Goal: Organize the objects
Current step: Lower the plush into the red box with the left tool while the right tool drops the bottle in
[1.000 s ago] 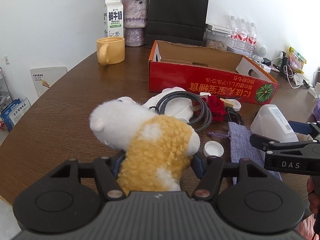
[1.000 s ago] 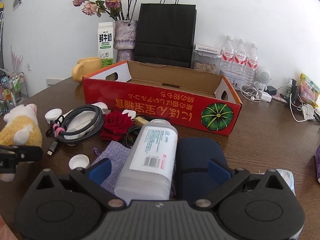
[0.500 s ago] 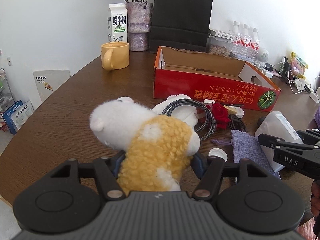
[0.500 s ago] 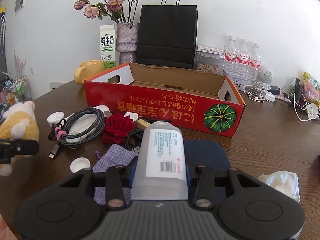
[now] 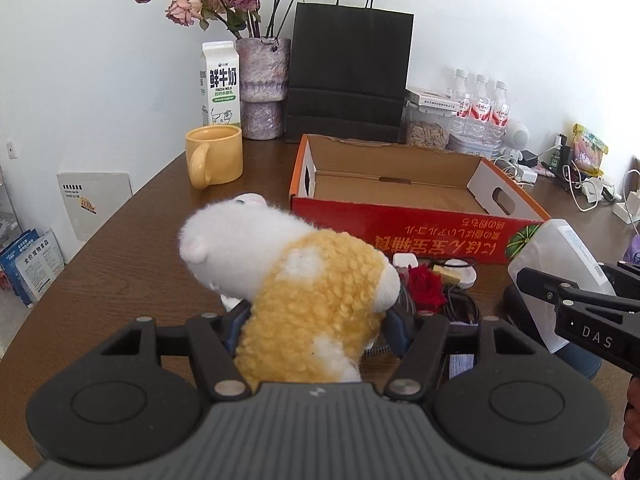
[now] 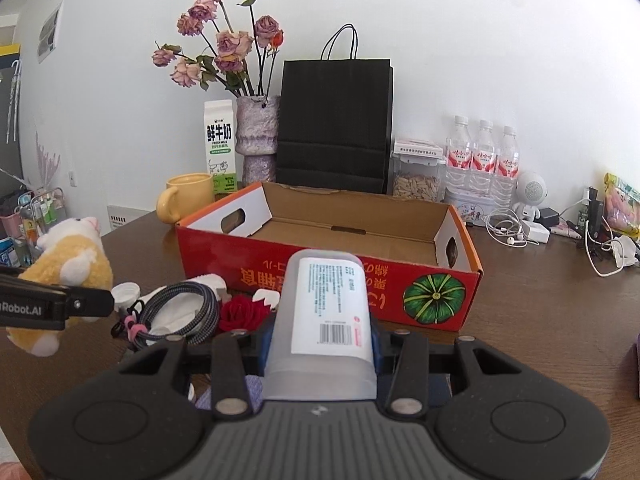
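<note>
My left gripper (image 5: 312, 320) is shut on a white and yellow plush toy (image 5: 304, 280), held above the brown table (image 5: 120, 264). The toy also shows at the left of the right wrist view (image 6: 68, 268). My right gripper (image 6: 320, 344) is shut on a translucent plastic bottle with a white label (image 6: 324, 320), lifted off the table; the same bottle (image 5: 560, 256) appears at the right of the left wrist view. Just ahead of both grippers stands an open red cardboard box (image 6: 424, 292), its inside bare (image 5: 396, 192).
In front of the box lie a coiled braided cable (image 6: 180, 312), a red fabric rose (image 6: 244, 312), a white cap (image 6: 126, 292) and a dark pouch. Behind it stand a yellow mug (image 5: 216, 156), a milk carton (image 5: 220, 84), a vase, a black paper bag (image 5: 348, 76) and water bottles (image 6: 484, 160).
The right gripper closed on the bottle, which lay on the table between its open jaws, and raised it. The left gripper rose with the plush toy, and the box now shows more of its inside.
</note>
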A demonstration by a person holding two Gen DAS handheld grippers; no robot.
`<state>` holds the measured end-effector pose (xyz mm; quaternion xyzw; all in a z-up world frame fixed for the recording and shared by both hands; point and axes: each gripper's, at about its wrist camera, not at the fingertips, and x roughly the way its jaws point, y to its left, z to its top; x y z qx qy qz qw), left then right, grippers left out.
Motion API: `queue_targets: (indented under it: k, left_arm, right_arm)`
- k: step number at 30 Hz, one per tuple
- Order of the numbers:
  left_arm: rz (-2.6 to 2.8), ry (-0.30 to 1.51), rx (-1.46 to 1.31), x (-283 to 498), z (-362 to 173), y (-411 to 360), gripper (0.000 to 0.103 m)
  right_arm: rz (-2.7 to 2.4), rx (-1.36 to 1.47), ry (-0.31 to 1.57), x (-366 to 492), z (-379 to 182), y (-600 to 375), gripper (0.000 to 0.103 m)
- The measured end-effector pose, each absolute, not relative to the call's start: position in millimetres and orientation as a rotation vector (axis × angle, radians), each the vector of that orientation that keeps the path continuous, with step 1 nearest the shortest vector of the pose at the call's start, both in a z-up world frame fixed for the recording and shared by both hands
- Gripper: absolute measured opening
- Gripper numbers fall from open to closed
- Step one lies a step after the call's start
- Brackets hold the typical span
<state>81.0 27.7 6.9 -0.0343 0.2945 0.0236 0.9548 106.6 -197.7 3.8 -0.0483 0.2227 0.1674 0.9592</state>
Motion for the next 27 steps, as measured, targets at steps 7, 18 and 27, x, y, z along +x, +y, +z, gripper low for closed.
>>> queue_targets:
  k: [7,18,27]
  left_arm:
    - [0.031,0.552,-0.074,122.3,26.7,20.5,0.066]
    - [0.020,0.497,-0.099,202.1,42.7,11.9,0.066]
    - [0.020,0.504,-0.110,268.6,31.9,6.4,0.066]
  right_arm:
    - [0.347,-0.091,0.393,136.0,23.8,-192.7,0.042]
    - [0.318,-0.079,0.348,213.5,41.7,-181.6,0.042]
    - [0.282,-0.091,0.365,286.4,35.2,-171.1,0.042]
